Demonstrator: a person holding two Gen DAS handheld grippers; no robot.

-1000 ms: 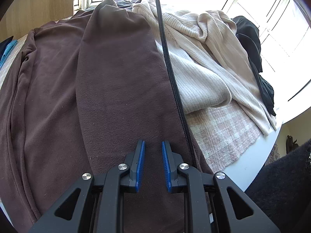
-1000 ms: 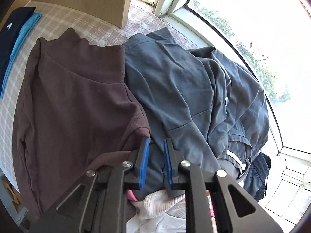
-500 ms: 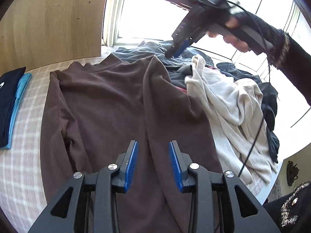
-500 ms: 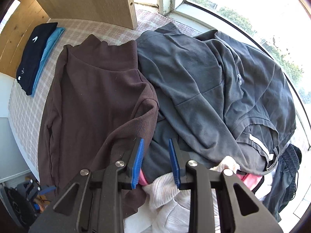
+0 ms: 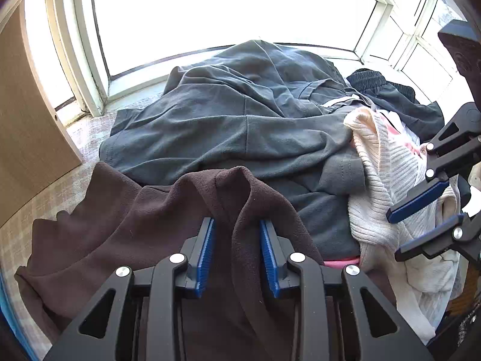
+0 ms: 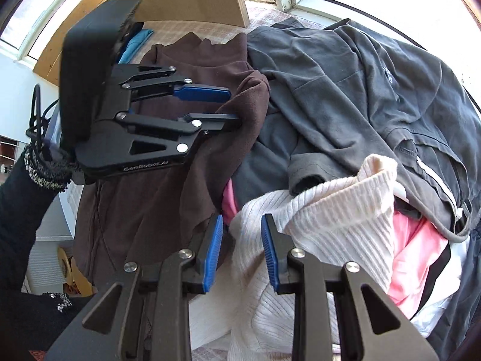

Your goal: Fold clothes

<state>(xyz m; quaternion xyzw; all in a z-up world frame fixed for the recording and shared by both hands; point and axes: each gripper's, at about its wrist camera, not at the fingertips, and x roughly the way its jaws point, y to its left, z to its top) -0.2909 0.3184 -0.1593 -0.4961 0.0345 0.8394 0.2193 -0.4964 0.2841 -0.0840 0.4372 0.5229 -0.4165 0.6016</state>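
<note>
A brown fleece top (image 5: 126,225) lies spread on the checked surface, also in the right wrist view (image 6: 156,186). Its folded shoulder ridge (image 5: 237,198) rises between the fingers of my left gripper (image 5: 237,225), which is open around it. In the right wrist view my left gripper (image 6: 233,106) reaches over the fleece's raised edge (image 6: 255,96), its jaws apart. My right gripper (image 6: 242,225) is open and empty above a cream ribbed sweater (image 6: 324,210); it shows at the right edge of the left wrist view (image 5: 427,210).
A pile of clothes lies beyond the fleece: a dark grey jacket (image 5: 246,114), black shorts (image 5: 387,87), the cream sweater (image 5: 381,174) and a pink garment (image 6: 415,240). A wooden panel (image 5: 27,126) stands left. Windows run behind. Folded blue clothes (image 6: 135,43) lie far left.
My left gripper has dropped low and forward to the fleece's far shoulder, straddling its raised fold. My right gripper has pulled back over the cream sweater and opened a little wider.
</note>
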